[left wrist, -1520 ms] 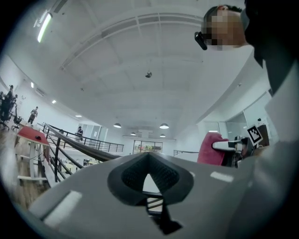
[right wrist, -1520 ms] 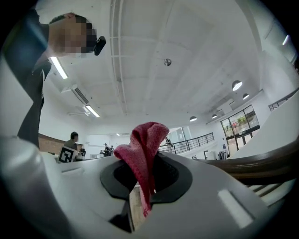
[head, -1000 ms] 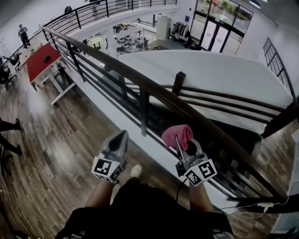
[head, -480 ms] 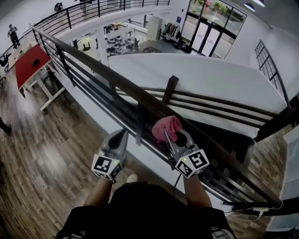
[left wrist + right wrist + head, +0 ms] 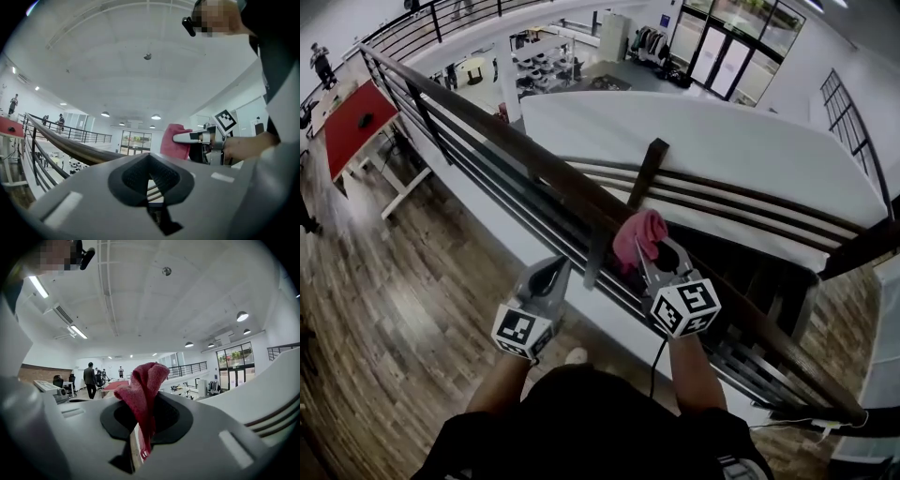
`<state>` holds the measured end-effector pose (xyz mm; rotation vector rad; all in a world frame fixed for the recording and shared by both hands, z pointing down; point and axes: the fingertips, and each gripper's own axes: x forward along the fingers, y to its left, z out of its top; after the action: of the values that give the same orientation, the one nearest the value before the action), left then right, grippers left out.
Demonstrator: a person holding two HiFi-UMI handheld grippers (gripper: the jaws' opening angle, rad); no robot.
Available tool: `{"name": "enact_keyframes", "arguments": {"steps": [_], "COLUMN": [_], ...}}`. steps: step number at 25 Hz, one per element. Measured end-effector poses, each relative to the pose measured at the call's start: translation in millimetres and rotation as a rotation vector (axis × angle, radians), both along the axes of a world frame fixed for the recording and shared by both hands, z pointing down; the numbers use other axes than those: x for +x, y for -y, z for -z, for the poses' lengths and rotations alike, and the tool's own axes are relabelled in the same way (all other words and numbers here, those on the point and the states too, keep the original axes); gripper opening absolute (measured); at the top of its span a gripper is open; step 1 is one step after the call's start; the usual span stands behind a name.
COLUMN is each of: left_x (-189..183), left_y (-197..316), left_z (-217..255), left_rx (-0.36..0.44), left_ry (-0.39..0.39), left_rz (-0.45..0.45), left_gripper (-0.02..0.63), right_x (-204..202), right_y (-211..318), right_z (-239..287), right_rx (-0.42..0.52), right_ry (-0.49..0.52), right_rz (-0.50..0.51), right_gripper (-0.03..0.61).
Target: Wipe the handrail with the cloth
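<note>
— Is the handrail [image 5: 521, 155] being wiped yet?
— Contact cannot be confirmed. The pink cloth [image 5: 639, 236] is clamped in the right gripper [image 5: 651, 255] and held just over the rail. The left gripper [image 5: 547, 275] is closed on nothing. Most of the wiping is judged undone.

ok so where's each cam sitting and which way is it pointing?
Head view: on the person's head, facing steeply down at the handrail; shows torso, forearms, left gripper, right gripper shut on the cloth.
Left gripper view: on the left gripper, tilted up toward the ceiling; shows its own shut, empty jaws, plus the right hand.
Right gripper view: on the right gripper, tilted up across the hall; shows its jaws clamping the cloth.
Shared: cloth in all three; handrail in head and left gripper views.
</note>
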<state>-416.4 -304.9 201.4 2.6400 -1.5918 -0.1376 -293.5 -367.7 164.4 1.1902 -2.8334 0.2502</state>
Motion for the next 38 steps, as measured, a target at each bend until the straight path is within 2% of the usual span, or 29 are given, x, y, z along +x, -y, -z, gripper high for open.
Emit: {"name": "enact_keyframes", "arguments": {"steps": [4,7,12,17,20,25,30,38], "left_x": [-2.5,-5.4,-8.9,-8.5,-13.4,-12.4,3.1,29.1], "left_y": [14.3,23.1,37.4,45.5,46.7,48.7,50.0,52.3], "left_z": [-4.9,-5.3,-8.2,-8.5,-12.8,-19.2,-20.8,-21.0], "left_rx": [-0.033,-0.038,-0.062,-0.066,-0.075,-0.089,-0.089,-0.072], "left_ry": [0.001,0.003,0.016,0.040,0.042,0.020,-0.003,-0.041], "left_rz": [-0.027,-0.039,-0.055,-0.058,-0.047,-0.042,-0.082,-0.143], "left_gripper": [-0.002,-0.002,-0.002,-0.002,-0.002,-0.002,-0.002,-0.002], "right_x": [-12.6,-23.1,-25.8,-33.2,-36.4,-35.1,-24.5,16.3], "right_y": [21.9,35.1,62.1,78.9,82.3,82.5,78.1,64.5], "right_z": [-7.9,-13.6,-30.5,-58.0,-63.4,-66.5,-63.8,-65.8], "right_rx": [-0.049,-0.073,-0.086,-0.066,-0.057,-0.042,-0.029,-0.075], "right_ry": [-0.056,-0.145,-0.366,-0.676,-0.766,-0.800,-0.804,-0.796], "right_rz": [-0.022,-0.026,-0.079,-0.068,-0.070,-0.069,-0.094,-0.165], "right_gripper": [0.048,0.048,0.049,0.049,0.048,0.048,0.049,0.049]}}
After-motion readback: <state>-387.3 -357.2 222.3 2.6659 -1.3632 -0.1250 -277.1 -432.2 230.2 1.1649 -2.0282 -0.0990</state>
